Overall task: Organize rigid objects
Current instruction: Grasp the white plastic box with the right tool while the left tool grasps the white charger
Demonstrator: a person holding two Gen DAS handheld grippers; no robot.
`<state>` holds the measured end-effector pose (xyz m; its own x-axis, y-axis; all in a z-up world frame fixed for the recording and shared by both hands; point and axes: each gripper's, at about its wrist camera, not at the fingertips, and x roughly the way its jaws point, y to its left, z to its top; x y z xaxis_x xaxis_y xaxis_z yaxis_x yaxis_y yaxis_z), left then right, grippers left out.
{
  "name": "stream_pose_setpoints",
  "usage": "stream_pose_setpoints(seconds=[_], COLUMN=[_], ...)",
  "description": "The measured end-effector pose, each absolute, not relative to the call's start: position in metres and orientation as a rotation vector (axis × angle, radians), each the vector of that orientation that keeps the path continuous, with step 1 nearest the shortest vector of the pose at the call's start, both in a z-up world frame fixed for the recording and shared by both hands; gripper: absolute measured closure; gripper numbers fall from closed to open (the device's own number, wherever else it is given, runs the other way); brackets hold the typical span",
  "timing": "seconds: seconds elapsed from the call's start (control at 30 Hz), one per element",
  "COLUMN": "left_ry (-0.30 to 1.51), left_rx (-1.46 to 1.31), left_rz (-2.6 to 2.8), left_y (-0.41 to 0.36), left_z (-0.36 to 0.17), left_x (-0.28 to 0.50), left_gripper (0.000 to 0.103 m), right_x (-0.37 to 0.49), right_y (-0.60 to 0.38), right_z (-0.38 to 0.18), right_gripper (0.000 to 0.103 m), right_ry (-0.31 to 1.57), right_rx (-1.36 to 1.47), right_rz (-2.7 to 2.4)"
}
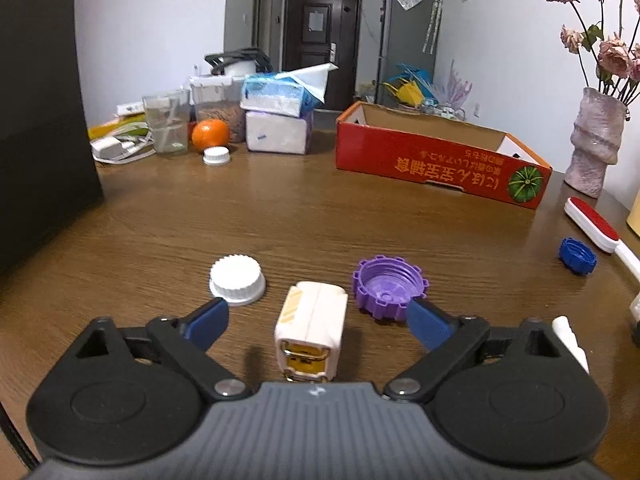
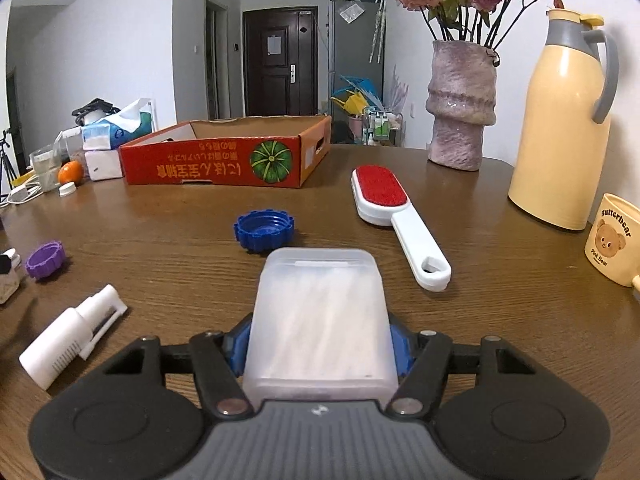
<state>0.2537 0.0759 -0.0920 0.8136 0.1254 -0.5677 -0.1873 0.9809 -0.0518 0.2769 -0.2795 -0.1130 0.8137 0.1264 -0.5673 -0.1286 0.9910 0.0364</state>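
My left gripper [image 1: 316,316] is open, its blue fingers on either side of a small white charger block [image 1: 312,330] that stands on the wooden table [image 1: 280,220]. A white cap [image 1: 237,280] lies by the left fingertip, a purple cap [image 1: 390,288] by the right one. My right gripper [image 2: 320,344] is shut on a clear plastic box [image 2: 320,320] and holds it above the table. A blue cap [image 2: 264,230], a red lint brush [image 2: 394,216] and a white spray bottle [image 2: 72,338] lie around it. The red cardboard box [image 2: 224,164] is open at the back.
A pink vase [image 2: 460,108] with flowers, a yellow thermos [image 2: 560,128] and a bear mug [image 2: 612,240] stand at the right. Tissue packs [image 1: 276,120], an orange [image 1: 210,134], a glass [image 1: 166,124] and another white cap [image 1: 216,156] sit at the back left. A black box [image 1: 40,120] is on the left.
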Motion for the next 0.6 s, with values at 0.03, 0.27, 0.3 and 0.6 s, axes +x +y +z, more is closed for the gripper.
stream_pose_setpoints(seconds=[0.03,0.27,0.3,0.6], left_ry=[0.602,0.611,0.615,0.623], left_rx=[-0.111,-0.12,-0.113,-0.125], left_rz=[0.163,0.13,0.128,0.113], left_y=[0.0766,0.0758,0.0744,0.0766], left_z=[-0.0929,-0.0952,-0.0956,-0.097], left_x=[0.2547,0.2609,0.2618,0.2622], left_gripper=[0.019,0.038,0.044,0.07], right_x=[0.2771,0.2769,0.2769,0.2749], right_y=[-0.2795,-0.2798,-0.2799,-0.2791], right_z=[-0.113,-0.1129,-0.1128,-0.1122], right_gripper=[0.039,0.039,0.039,0.039], right_ry=[0.605,0.6,0.598,0.592], right_rx=[-0.003,0.002,0.003,0.007], right_rz=[0.137,0.138,0.139,0.139])
